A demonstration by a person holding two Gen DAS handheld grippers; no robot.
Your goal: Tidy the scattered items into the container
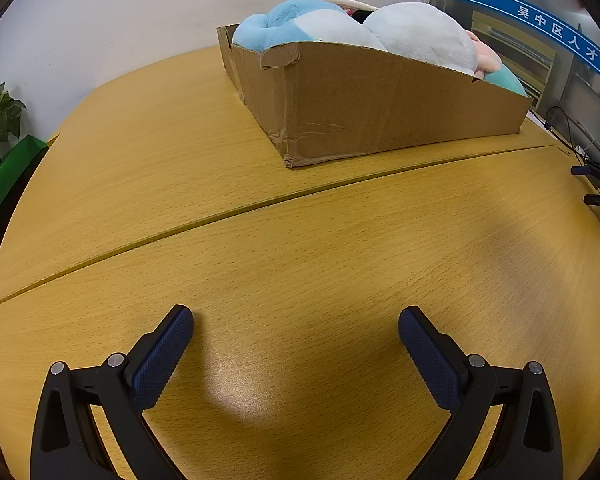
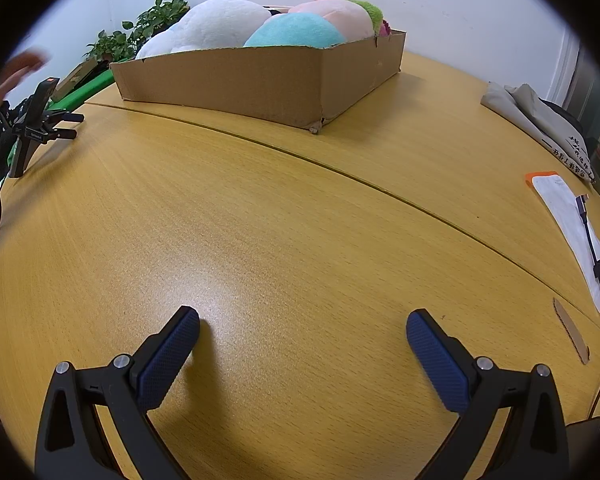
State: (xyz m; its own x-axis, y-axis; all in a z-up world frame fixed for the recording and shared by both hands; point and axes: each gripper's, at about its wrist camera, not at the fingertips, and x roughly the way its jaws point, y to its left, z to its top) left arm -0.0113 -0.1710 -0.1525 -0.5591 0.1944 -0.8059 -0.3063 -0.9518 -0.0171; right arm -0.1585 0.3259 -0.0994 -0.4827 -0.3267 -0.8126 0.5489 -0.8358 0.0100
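Note:
A shallow cardboard box (image 1: 380,100) stands on the far part of the wooden table (image 1: 300,260); it also shows in the right wrist view (image 2: 240,76). It holds several plush toys: a blue and white one (image 1: 296,24), a white one (image 1: 420,32) (image 2: 216,24), a teal one (image 2: 296,30) and a pink one (image 2: 340,12). My left gripper (image 1: 296,316) is open and empty, low over the bare table in front of the box. My right gripper (image 2: 303,318) is open and empty, also low over the table. The left gripper also shows in the right wrist view (image 2: 66,124), far left.
A seam (image 2: 340,176) runs across the table. A white packet with an orange edge (image 2: 568,216), a cable (image 2: 592,248) and a cardboard strip (image 2: 572,330) lie at the right. A grey bag (image 2: 540,120) sits far right. Potted plants (image 2: 140,32) stand at the left wall.

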